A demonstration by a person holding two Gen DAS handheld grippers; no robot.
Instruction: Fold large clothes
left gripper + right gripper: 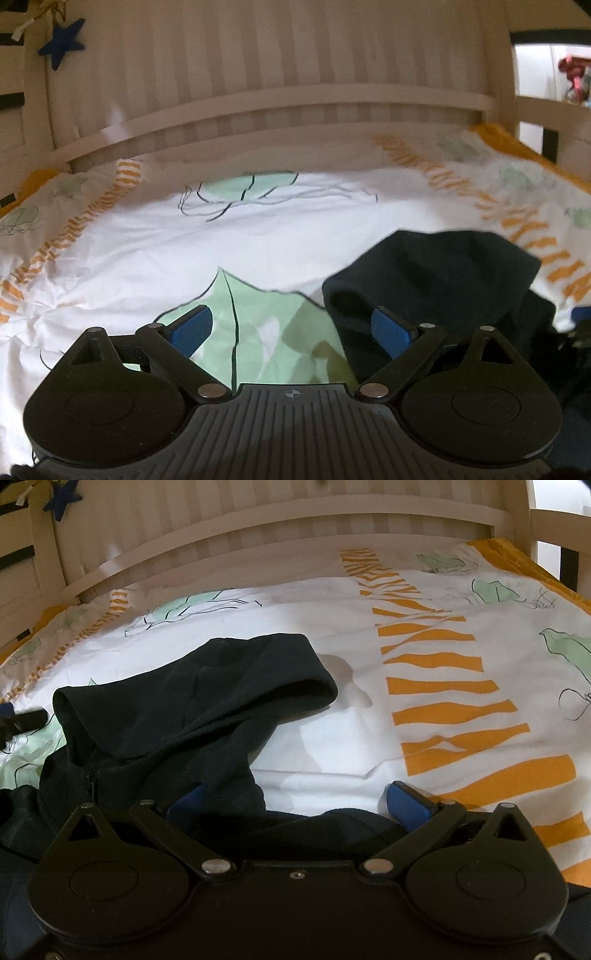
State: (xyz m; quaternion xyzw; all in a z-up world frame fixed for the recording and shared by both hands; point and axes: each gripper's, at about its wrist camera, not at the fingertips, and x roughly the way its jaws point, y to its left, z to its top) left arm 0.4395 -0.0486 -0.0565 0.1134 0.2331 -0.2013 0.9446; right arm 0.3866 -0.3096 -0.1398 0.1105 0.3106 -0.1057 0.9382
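Both grippers (291,328) (299,801) agape beside hoodie (192,701)

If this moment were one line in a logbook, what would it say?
left gripper: open, empty | right gripper: open, over dark hoodie | hoodie: unfolded on bed cover

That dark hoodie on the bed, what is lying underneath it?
The dark hoodie lies on a white duvet cover printed with orange stripes and green shapes. The cover shows all around it; whatever is directly beneath the fabric is hidden.
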